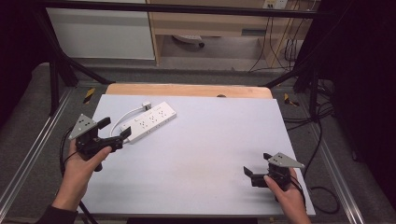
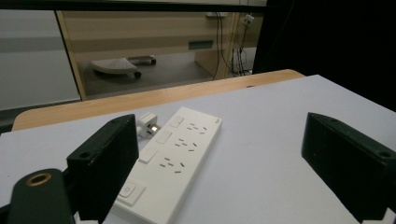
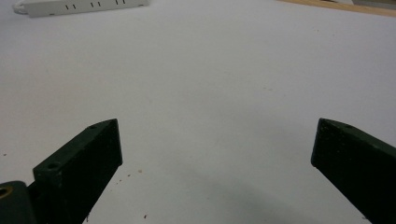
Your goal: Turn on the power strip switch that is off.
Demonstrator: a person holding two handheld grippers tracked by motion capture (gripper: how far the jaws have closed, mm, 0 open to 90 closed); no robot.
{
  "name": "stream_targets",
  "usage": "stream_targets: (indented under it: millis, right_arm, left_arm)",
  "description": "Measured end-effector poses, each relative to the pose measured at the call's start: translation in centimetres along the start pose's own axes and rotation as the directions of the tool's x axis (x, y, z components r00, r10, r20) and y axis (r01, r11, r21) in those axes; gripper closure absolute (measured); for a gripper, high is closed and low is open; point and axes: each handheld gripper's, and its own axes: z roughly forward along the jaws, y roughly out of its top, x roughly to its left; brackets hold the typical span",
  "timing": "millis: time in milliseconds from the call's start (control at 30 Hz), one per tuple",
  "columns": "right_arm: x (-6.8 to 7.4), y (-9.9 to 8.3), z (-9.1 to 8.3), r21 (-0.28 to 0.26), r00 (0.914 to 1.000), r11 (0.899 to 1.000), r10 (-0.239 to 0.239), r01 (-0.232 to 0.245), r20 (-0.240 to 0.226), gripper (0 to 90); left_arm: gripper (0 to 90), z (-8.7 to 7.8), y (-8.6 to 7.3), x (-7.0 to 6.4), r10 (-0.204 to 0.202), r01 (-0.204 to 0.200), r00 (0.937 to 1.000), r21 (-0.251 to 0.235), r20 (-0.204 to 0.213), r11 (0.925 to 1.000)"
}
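White power strip (image 1: 150, 121) lies at table's (image 1: 196, 158) far left, plug (image 1: 146, 105) beside it. My left gripper (image 1: 114, 130), jaws spread, sits at its near end. My right gripper (image 1: 257, 170) hovers near right, well apart.

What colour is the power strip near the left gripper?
White all over, sockets and switches included; the power strip shows best in the left gripper view.

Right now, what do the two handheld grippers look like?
Both are black. The left gripper and right gripper each have two blocky jaws with small screw holes, a grey three-cornered plate with holes on top, and a trailing black cable. A dark sleeve covers the left forearm.
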Motion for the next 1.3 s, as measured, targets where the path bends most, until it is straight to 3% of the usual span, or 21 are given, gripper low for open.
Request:
stream_targets:
  millis: [100, 167, 900, 1300]
  right_arm:
    - [0.0, 0.0, 0.0, 0.000, 1.0000, 1.000, 0.000, 0.000, -0.002, 2.4]
    - [0.0, 0.0, 0.0, -0.001, 1.0000, 1.000, -0.001, 0.001, -0.002, 2.4]
    - [-0.1, 0.0, 0.0, -0.002, 1.0000, 1.000, 0.000, 0.000, -0.002, 2.4]
    - [-0.1, 0.0, -0.1, -0.002, 1.0000, 1.000, 0.003, -0.003, -0.003, 2.4]
  left_arm:
    - [11.2, 0.3, 0.2, 0.2, 0.000, 0.000, 1.0000, 0.005, -0.006, 1.0000]
    - [11.3, 0.7, 0.2, 0.4, -0.035, 0.035, 0.9994, 0.008, 0.000, 0.9994]
    - [12.5, 3.1, 0.8, 1.1, -0.017, 0.017, 0.9996, 0.020, -0.024, 0.9997]
    - [12.8, 4.4, 0.5, 2.0, -0.037, 0.038, 0.9981, 0.030, -0.050, 0.9988]
